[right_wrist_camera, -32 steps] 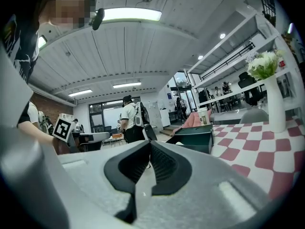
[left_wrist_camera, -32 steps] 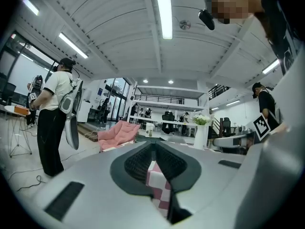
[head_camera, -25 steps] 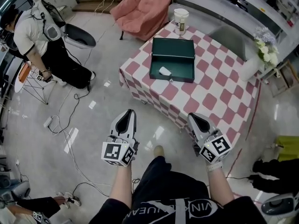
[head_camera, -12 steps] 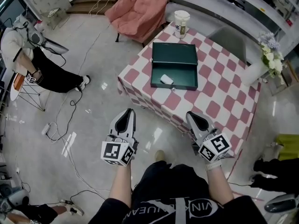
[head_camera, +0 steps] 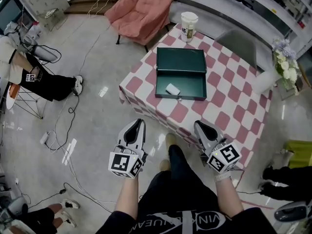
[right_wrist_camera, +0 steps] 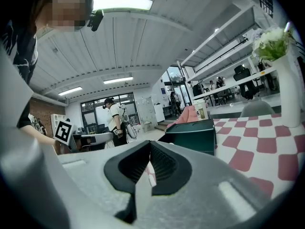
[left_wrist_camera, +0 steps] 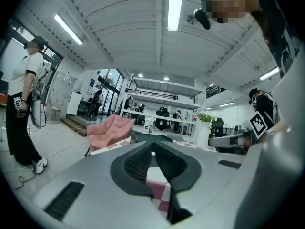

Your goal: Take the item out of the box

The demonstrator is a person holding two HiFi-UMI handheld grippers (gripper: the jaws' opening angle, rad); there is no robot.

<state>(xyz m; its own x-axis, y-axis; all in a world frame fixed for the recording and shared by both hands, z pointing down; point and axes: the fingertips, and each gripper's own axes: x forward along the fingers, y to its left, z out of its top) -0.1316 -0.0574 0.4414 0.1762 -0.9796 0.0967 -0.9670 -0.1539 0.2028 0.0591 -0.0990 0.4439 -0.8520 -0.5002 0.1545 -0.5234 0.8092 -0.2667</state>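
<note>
A dark green box (head_camera: 180,74) lies with its lid open on the table with the pink-and-white checked cloth (head_camera: 222,106). A small white item (head_camera: 172,88) rests inside its near half. Both grippers hang over the floor, short of the table's near edge. My left gripper (head_camera: 138,125) is shut with nothing in it, and so is my right gripper (head_camera: 199,126). In the right gripper view the box (right_wrist_camera: 193,135) stands just beyond the shut gripper (right_wrist_camera: 149,145). In the left gripper view its lid edge (left_wrist_camera: 153,138) shows past the shut gripper (left_wrist_camera: 152,145).
A paper cup (head_camera: 188,23) stands at the table's far corner and a white vase of flowers (head_camera: 273,72) at its right side. A pink armchair (head_camera: 144,6) and a grey chair (head_camera: 239,43) stand behind. Cables (head_camera: 68,145) cross the floor; a seated person (head_camera: 29,77) is at left.
The whole view has shifted toward the table, so the box and table edge sit nearer the grippers. A leg has stepped forward between them. Both grippers stay shut.
</note>
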